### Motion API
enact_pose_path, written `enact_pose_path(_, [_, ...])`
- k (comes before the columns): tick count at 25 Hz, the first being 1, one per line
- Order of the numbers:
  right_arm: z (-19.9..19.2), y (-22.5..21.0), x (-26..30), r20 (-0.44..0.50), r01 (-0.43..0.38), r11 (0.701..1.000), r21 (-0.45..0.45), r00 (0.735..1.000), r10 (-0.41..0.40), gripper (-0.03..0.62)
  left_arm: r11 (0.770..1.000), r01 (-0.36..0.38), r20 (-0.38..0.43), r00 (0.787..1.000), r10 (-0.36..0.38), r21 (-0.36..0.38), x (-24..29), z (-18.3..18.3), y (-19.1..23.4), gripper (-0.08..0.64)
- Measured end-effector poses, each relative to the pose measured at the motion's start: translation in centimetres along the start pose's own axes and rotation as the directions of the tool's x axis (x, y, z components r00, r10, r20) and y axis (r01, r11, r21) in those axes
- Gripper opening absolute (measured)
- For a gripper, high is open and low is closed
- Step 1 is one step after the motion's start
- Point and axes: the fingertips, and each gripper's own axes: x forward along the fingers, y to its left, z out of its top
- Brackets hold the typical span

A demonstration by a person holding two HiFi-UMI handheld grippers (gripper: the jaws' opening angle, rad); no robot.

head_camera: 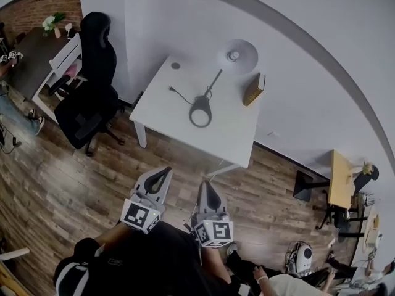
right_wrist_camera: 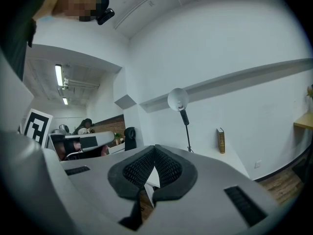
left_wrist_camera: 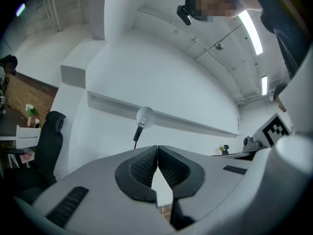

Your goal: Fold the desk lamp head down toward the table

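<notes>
One desk lamp (head_camera: 236,57), one book (head_camera: 253,89) and one small dark disc (head_camera: 176,65) on one white bench (head_camera: 234,128). One black office chair (head_camera: 92,97), one yellow side table (head_camera: 340,177). Two handheld tools: left gripper (head_camera: 166,171), right gripper (head_camera: 207,184).

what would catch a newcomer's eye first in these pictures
The desk lamp stands out, upright on the white table against the wall, its round head raised and a book standing beside it. In the foreground, the left gripper and right gripper hang over the wood floor, both shut and empty, short of the table.
</notes>
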Motion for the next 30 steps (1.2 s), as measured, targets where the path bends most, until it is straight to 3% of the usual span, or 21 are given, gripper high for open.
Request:
enact_pose_path(13, [2.0,0.9,9.0,0.012,0.085,0.996,0.004,0.996,-0.085,0.012,0.996,0.078,-0.014,0.997,-0.079,-0.049,4.9,0.0,7.9,0.026])
enact_pose_path(21, [2.1,0.9,11.5,-0.002,0.083,0.997,0.003,0.997,-0.083,0.012,0.996,0.058,0.003,0.998,-0.058,-0.074,5.8,0.5,10.2,0.026])
enact_pose_path(30, [3.0,-1.7,14.8,0.021,0.067,0.998,0.018,0.997,-0.068,0.012,0.998,0.042,-0.020,0.999,-0.043,-0.049,9.4,0.2,11.5,0.026])
